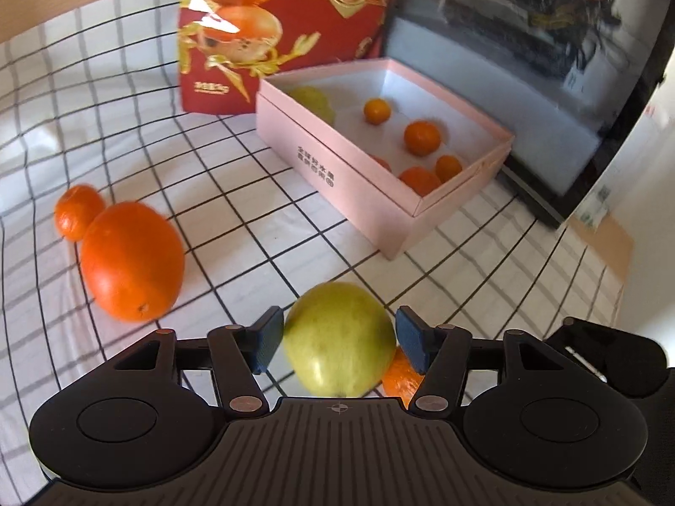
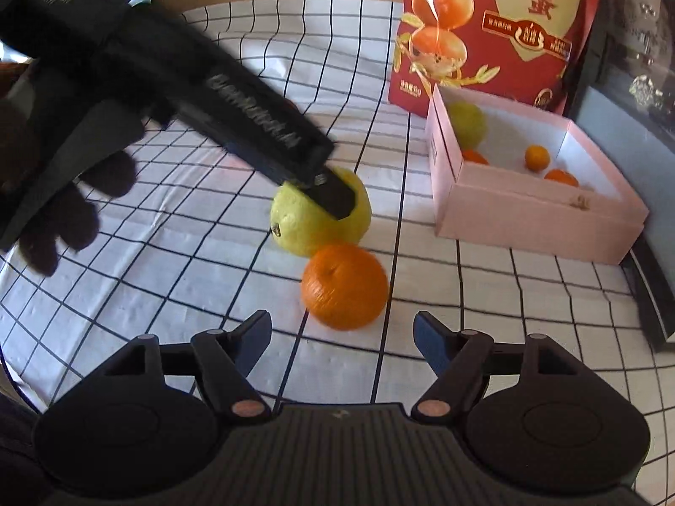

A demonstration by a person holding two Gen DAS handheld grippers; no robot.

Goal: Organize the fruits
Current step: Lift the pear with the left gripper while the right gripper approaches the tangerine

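Observation:
My left gripper has its blue pads against both sides of a green pear, which rests on the checked cloth. The right wrist view shows the same pear with the left gripper's finger over it. An orange lies just in front of the pear, and a sliver of it shows in the left wrist view. My right gripper is open and empty, just short of that orange. A pink box holds another pear and several small oranges.
A large orange and a small mandarin lie on the cloth to the left. A red fruit bag stands behind the box. A dark screen stands at the right, close to the box.

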